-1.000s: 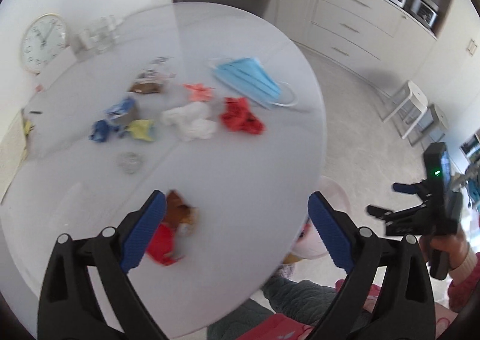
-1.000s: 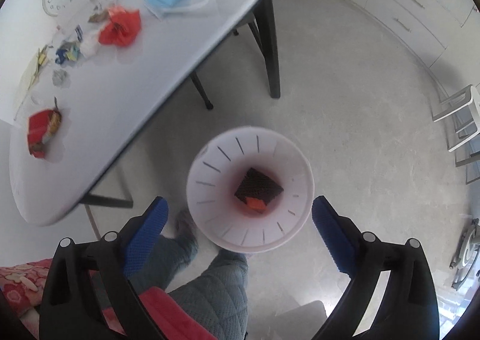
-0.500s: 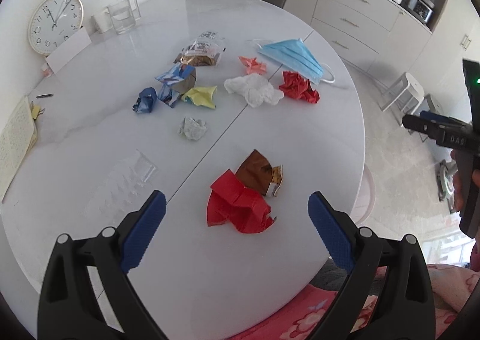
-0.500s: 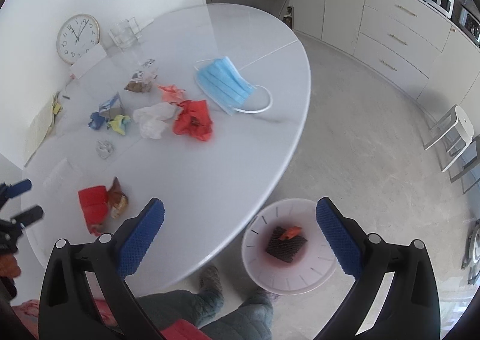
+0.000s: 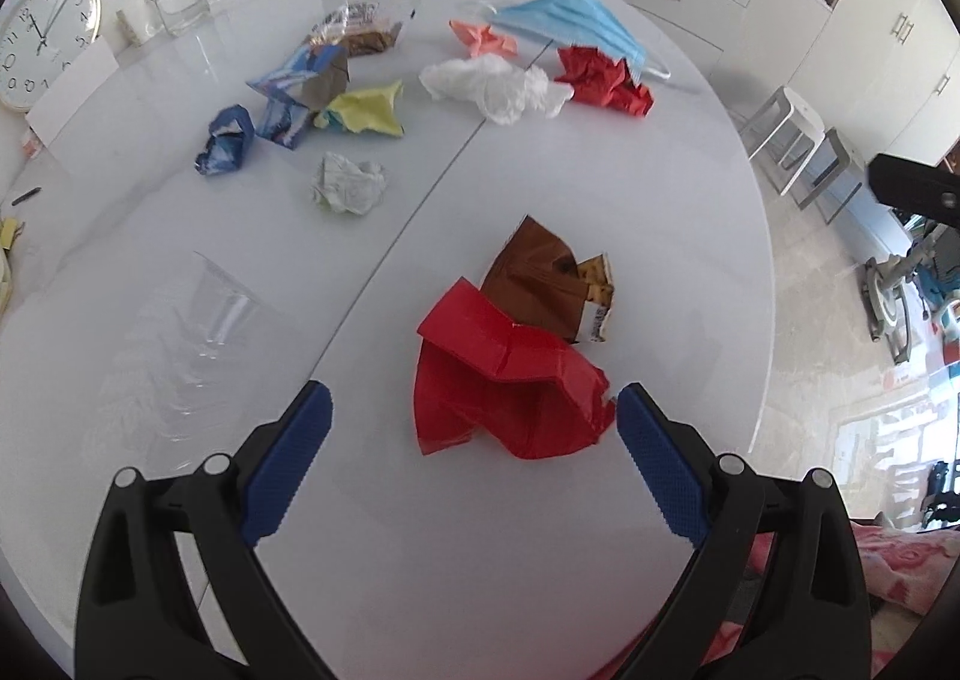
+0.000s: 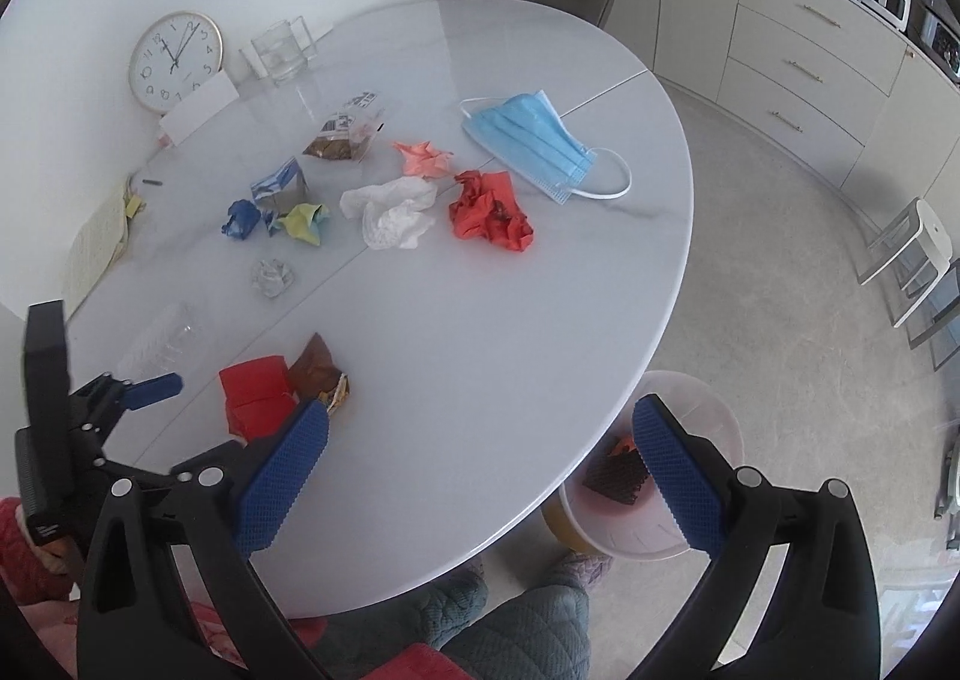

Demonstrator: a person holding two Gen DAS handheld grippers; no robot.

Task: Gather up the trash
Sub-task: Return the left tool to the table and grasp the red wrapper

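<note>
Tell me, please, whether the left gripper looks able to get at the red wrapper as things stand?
Probably yes: the left gripper is open, the red wrapper lies between its fingers, and only the brown wrapper touches its far side.

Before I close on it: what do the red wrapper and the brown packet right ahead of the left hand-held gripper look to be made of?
The red wrapper looks like thin glossy plastic or foil film: sharp creases with shiny highlights. The brown packet touching its far side seems a similar slick snack-bag film, with a printed torn end showing. I can't tell whether either is foil-lined. The left hand-held gripper is open, its jaws either side of the wrapper's near edge.
</note>
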